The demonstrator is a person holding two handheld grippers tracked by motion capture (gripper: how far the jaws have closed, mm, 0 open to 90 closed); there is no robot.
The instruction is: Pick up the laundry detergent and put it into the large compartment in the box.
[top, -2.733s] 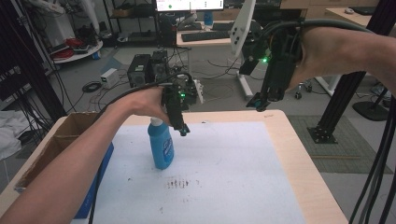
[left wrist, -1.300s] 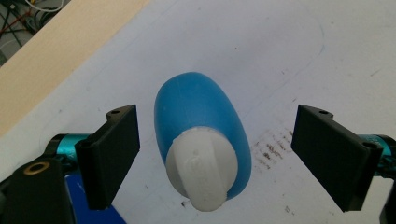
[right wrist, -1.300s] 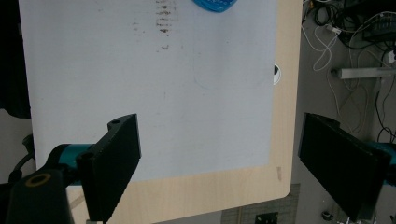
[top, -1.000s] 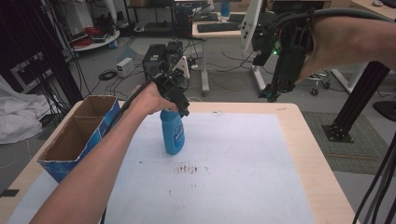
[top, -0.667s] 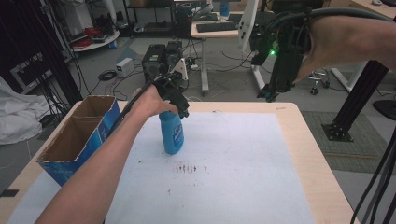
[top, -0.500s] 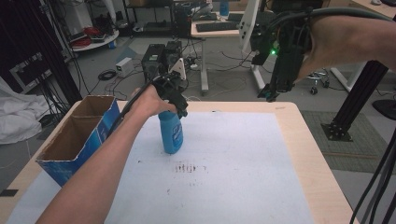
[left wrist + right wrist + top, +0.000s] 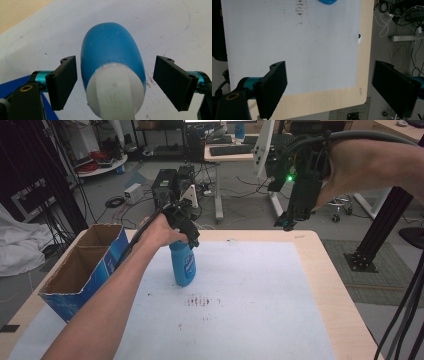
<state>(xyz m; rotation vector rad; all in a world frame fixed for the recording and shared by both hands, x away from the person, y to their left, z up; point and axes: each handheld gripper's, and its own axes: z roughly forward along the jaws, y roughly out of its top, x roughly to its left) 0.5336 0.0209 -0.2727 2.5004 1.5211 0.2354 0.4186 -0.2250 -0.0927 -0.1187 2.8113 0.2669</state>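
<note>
Directly above the upright blue bottle [image 7: 112,57], the left gripper [image 7: 115,82] stands spread, seemingly untouching; right gripper [image 7: 342,90] hangs wide, empty.

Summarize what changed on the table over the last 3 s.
The cardboard box now shows whole at the table's left; the camera framing shifted between the earliest picture and the later ones. The blue bottle stayed upright on the white mat, left gripper open around its cap, right gripper raised over the far edge.
</note>
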